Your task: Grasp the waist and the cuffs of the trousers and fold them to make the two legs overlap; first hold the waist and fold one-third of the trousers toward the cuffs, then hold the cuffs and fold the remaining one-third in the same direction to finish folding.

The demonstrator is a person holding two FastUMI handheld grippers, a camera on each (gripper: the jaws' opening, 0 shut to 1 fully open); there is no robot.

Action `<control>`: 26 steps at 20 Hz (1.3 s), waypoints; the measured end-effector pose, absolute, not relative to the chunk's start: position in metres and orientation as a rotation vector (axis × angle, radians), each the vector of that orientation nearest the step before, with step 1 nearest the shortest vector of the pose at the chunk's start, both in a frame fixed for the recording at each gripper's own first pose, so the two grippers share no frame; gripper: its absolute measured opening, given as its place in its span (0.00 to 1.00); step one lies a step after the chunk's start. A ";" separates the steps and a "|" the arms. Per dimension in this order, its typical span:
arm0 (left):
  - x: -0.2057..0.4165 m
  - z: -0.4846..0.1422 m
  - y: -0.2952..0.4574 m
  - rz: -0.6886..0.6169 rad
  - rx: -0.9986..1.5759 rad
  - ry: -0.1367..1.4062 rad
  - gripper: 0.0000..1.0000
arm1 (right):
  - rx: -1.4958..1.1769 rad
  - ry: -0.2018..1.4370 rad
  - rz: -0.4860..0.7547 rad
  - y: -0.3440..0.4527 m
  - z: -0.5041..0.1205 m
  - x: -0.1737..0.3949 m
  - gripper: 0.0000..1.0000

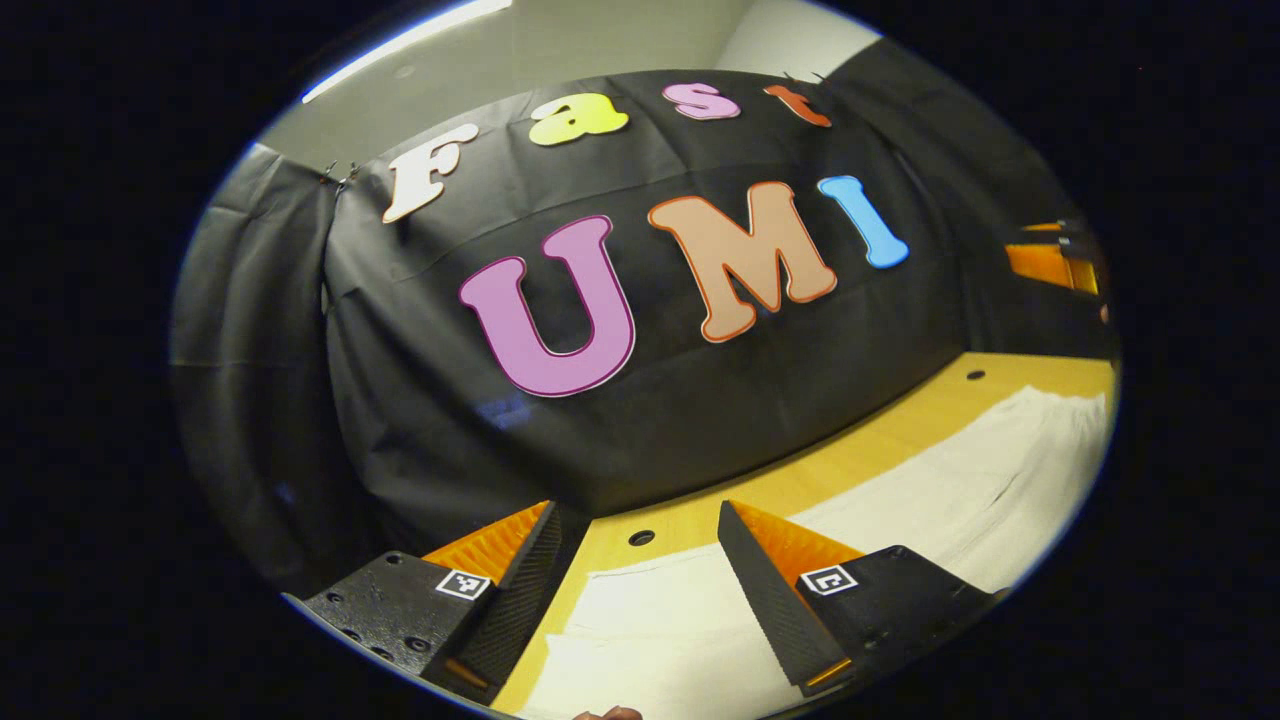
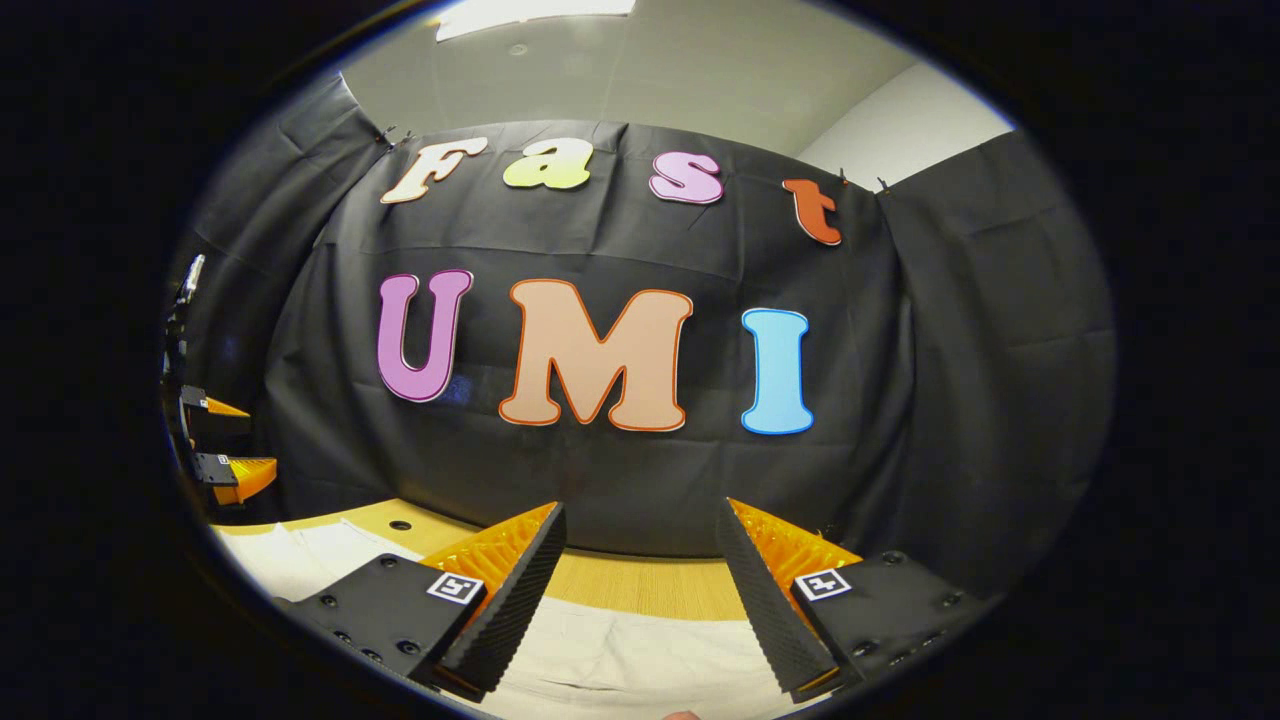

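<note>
The black cloth wall of the booth rises behind everything in both views, with a pale ceiling above it and a bright light strip caught at the top of the left gripper view. Below the cloth runs a yellow wooden table with small dark holes in its top. On it lie the trousers, pale cream cloth spread flat; the left gripper view shows a long stretch of them running off to its right edge, while the right gripper view shows a shorter band beneath the fingers and a further patch at its lower left. The left gripper hangs above the cloth with its jaws wide apart and nothing between them. The right gripper is likewise spread wide and grips nothing, poised over the near edge of the trousers. At the far left rim of the right gripper view the other gripper shows small and partly cut off, and a sliver of gripper body sits at the right rim of the left gripper view. Which end of the trousers is waist or cuff cannot be made out.
</note>
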State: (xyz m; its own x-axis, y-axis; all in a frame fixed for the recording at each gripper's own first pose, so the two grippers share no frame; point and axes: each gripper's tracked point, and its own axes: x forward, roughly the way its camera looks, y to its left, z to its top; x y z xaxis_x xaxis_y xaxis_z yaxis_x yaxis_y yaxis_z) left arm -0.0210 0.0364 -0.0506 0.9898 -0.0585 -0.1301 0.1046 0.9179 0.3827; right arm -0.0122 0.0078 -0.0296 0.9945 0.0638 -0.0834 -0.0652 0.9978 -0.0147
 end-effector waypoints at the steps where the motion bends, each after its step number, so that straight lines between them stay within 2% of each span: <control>1: -0.024 -0.056 0.041 -0.095 0.434 0.134 0.96 | -0.017 0.087 0.064 0.006 -0.032 -0.012 0.97; 11: -0.079 -0.174 0.059 -0.347 0.794 0.377 0.96 | -0.001 0.123 0.049 -0.003 -0.051 -0.017 0.97; 17: -0.129 -0.244 0.082 -0.490 0.936 0.593 0.97 | -0.004 0.149 0.058 -0.001 -0.061 -0.017 0.97; 26: -0.175 -0.291 0.132 -0.656 1.178 0.798 0.97 | -0.024 0.192 0.055 -0.006 -0.077 -0.024 0.97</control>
